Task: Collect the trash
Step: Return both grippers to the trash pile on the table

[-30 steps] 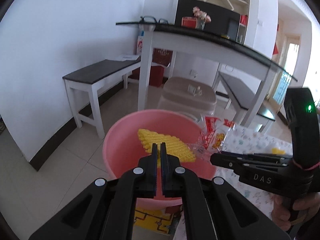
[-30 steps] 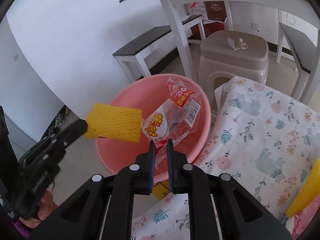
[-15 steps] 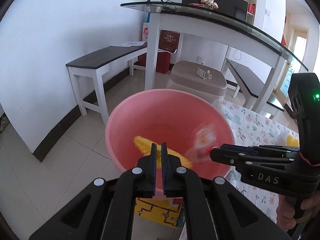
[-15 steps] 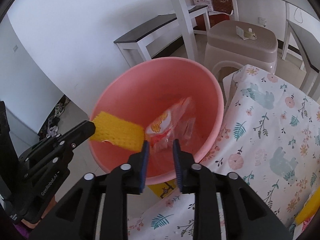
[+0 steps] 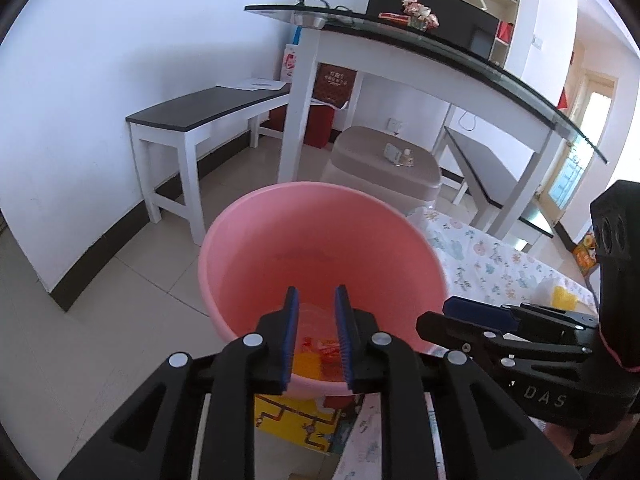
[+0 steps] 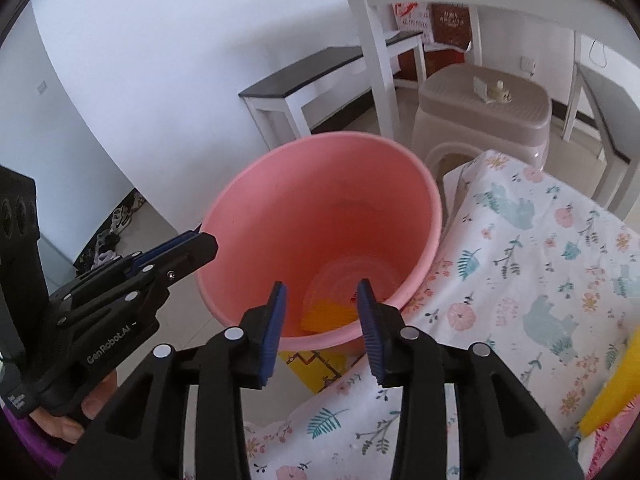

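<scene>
Inside the pink basin (image 6: 288, 216) lie yellow foam netting (image 6: 326, 314) and a snack wrapper (image 5: 324, 346); both the left gripper (image 5: 316, 300) and right gripper (image 6: 322, 294) gape empty.

Black left gripper (image 5: 316, 300), blue ribbed pads (image 5: 290, 336), silver screws, white "GenRobot.AI" lettering.

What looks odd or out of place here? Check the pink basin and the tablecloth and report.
Nothing spilled or damaged. The pink basin stands upright beside the floral tablecloth, with the yellow foam net and a red wrapper lying at its bottom. Both the left hand-held gripper and right hand-held gripper are open and empty.
</scene>
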{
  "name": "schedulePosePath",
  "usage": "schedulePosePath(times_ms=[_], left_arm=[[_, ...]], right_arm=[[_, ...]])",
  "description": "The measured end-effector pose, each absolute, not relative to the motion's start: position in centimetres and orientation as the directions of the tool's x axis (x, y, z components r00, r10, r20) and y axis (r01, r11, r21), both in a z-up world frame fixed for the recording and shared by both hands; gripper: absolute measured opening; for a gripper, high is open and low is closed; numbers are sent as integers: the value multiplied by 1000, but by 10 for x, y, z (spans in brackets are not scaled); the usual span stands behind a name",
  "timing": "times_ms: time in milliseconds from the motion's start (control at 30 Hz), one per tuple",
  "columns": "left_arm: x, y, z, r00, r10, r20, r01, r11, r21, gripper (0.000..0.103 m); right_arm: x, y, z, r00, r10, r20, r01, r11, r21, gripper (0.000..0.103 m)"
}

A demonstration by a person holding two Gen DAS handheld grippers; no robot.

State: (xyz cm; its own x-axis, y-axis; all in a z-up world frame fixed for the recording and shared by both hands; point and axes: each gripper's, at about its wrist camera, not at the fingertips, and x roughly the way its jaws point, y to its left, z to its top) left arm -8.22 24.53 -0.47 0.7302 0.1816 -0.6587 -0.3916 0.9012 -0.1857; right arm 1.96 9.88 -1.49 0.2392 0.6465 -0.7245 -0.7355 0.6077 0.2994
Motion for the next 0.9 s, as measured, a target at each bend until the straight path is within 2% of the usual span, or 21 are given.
schedulePosePath(times_ms=[233, 300, 333, 767, 900], left_arm=[[-78, 219, 8, 768, 97, -633, -308, 923, -232, 18], [-77, 207, 13, 781, 68, -621, -270, 933, -237, 30], [-77, 203, 15, 786, 60, -616, -259, 936, -240, 33], [-55, 137, 29, 812, -143, -565, -55, 947, -318, 33], [-39, 115, 24, 797, -193, -573, -9, 944, -331, 33]], right_arm=[[9, 62, -1, 335, 639, -693, -711, 654, 259, 37], [8, 49, 3, 361, 633, -685, -695, 672, 254, 37], [8, 42, 5, 375, 630, -681, -688, 681, 251, 37], [-8, -76, 16, 556, 522, -647, -546, 816, 188, 38], [-9, -111, 12, 589, 480, -651, -477, 856, 199, 41]])
